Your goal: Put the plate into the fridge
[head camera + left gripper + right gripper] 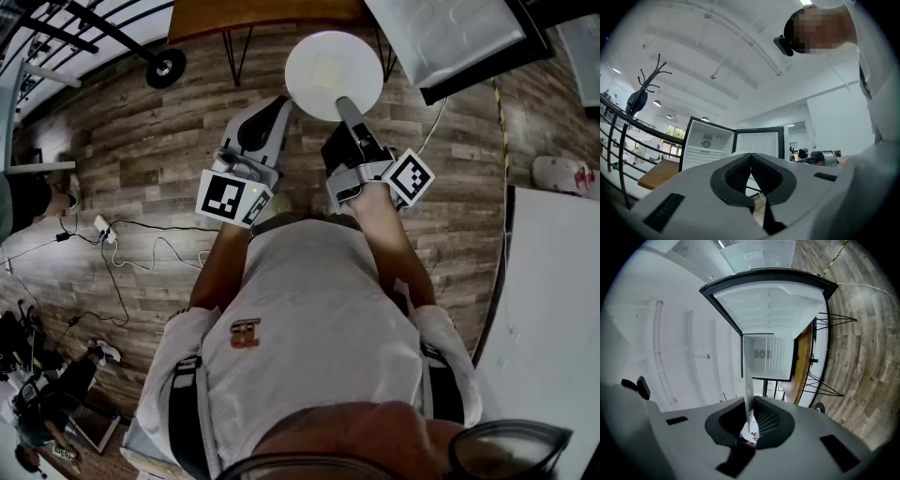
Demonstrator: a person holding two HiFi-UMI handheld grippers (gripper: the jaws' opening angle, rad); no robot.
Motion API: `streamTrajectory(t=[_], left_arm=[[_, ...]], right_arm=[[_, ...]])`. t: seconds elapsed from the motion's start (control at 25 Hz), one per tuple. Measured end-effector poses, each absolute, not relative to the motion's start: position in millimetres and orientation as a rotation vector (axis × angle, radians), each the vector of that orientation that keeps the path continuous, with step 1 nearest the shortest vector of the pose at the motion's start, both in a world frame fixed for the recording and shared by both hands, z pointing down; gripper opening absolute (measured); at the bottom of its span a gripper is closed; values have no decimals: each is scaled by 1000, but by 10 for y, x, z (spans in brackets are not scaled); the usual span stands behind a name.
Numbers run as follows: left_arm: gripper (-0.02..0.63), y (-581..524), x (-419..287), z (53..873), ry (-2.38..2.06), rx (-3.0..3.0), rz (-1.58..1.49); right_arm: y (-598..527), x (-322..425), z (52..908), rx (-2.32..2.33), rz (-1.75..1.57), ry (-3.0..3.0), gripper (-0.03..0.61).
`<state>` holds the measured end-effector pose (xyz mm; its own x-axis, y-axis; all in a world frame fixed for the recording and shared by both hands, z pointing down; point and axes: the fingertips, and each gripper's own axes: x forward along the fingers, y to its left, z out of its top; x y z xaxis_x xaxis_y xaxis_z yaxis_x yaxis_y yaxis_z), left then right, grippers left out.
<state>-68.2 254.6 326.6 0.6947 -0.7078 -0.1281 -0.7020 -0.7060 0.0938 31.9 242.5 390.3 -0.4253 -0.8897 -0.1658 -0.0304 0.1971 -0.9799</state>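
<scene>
The right tool [346, 105] pinches the plate [330, 67] by its rim, the left tool [751, 161] is pressed together and empty, and next the plate probably needs carrying into the open fridge [707, 144].

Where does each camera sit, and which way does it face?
Head view: worn by the person, facing down at the floor; shirt and arms show.
Left gripper view: on the left gripper, along shut jaws toward the fridge; the shirt shows.
Right gripper view: on the right gripper, along jaws gripping the plate toward the fridge.
Shared: both gripper views show the fridge.
</scene>
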Motion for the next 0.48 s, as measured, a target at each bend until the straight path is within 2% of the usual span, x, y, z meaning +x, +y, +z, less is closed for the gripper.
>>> streamTrajectory(t=[0.48], left_arm=[[18, 2568, -662, 3246, -1204, 2853, -239]], right_arm=[[2421, 312, 3896, -883, -1354, 1664, 51]])
